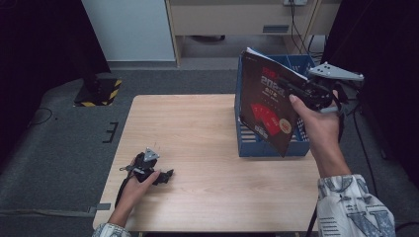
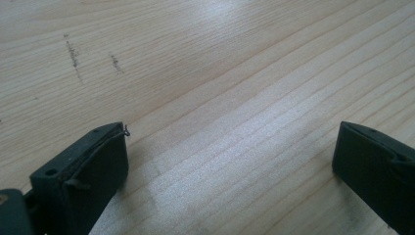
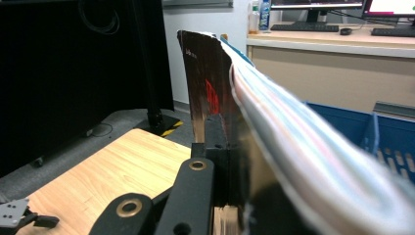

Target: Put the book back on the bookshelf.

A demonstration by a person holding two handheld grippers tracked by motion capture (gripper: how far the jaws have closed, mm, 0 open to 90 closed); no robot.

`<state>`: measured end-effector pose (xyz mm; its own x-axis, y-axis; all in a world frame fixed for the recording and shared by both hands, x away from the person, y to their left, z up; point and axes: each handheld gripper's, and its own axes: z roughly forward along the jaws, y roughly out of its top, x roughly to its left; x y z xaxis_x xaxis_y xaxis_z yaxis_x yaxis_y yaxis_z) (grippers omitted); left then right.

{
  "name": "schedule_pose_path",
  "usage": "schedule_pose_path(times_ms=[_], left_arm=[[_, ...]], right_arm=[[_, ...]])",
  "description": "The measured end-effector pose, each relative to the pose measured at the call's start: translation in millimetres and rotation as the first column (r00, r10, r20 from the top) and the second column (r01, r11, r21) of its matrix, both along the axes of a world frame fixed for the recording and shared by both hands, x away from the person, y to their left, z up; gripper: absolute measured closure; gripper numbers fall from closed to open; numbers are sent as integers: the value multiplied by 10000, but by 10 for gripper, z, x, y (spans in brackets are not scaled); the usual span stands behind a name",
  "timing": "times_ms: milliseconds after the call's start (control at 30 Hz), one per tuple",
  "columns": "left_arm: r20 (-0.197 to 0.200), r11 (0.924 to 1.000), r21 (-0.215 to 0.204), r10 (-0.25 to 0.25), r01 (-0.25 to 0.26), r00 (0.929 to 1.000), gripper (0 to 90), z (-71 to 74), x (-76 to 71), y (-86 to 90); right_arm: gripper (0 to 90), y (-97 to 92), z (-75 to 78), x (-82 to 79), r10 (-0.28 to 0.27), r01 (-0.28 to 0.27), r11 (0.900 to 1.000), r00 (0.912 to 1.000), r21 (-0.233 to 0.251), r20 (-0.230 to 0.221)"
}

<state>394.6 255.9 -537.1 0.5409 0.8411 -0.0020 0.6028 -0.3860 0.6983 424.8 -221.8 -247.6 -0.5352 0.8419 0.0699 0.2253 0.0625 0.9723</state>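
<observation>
A thick magazine with a black cover and red graphics hangs tilted over the blue plastic crate at the table's right side. My right gripper is shut on the magazine's edge, held in a hand above the crate. In the right gripper view the black jaws clamp the magazine, and its pages fan out to the right. My left gripper rests on the wooden table near the front left. The left gripper stands open there, with bare wood between its fingers.
A black stand base with yellow-black stripes sits on the grey floor beyond the table's left corner. Dark curtains flank both sides. A pale cabinet stands behind the crate. A desk with monitors is farther back.
</observation>
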Motion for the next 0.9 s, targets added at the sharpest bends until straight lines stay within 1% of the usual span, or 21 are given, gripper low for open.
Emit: schedule_pose_path(times_ms=[400, 567, 633, 767, 900], left_arm=[[0, 10000, -8, 4, -4, 10000, 0, 0, 0, -1], [1, 10000, -4, 4, -4, 10000, 0, 0, 0, -1], [0, 10000, -2, 4, -4, 10000, 0, 0, 0, -1], [3, 10000, -6, 5, -5, 10000, 0, -1, 0, -1], [-1, 10000, -2, 3, -3, 10000, 0, 0, 0, -1]], right_arm=[[871, -207, 16, -38, -375, 374, 9992, 9993, 131, 40], [871, -309, 14, -49, -625, 625, 9980, 9980, 75, 6], [871, -324, 11, -48, -652, 652, 9978, 9979, 78, 2], [871, -428, -3, -48, -882, 883, 9961, 9961, 94, -63], [871, -473, -2, -55, -1000, 1000, 9950, 9950, 45, -60]])
